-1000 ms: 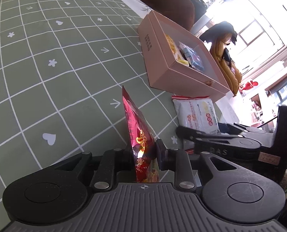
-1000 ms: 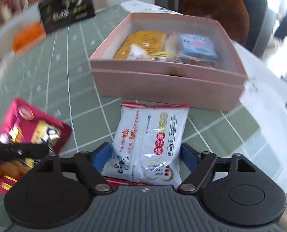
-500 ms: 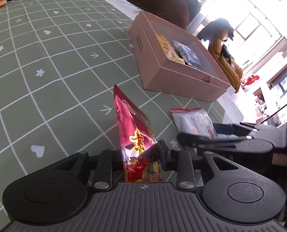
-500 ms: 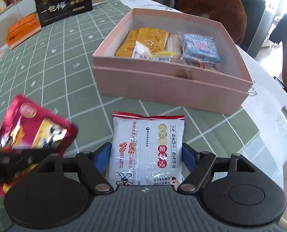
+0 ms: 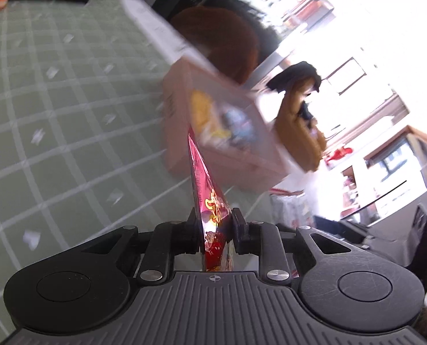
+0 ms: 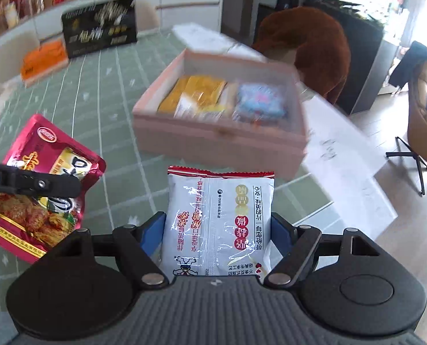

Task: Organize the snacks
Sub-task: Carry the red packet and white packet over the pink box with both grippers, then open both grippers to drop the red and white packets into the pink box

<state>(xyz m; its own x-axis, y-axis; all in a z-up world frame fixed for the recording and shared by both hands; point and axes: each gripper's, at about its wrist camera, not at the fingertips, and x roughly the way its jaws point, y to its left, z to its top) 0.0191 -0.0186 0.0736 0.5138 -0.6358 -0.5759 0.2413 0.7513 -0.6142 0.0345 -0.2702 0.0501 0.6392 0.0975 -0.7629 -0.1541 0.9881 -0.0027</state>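
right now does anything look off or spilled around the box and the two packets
Nothing stands out. The red packet is clamped in the left gripper, the white packet in the right gripper, both intact. The pink box sits open on the table with its snacks inside; nothing spilled.

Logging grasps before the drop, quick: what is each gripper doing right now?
Left gripper: closed on the red snack packet, held edge-on.
Right gripper: closed on the white snack packet, held flat.

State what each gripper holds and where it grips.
Left gripper: red snack packet, pinched near its lower end. Right gripper: white snack packet, clamped across its side edges.
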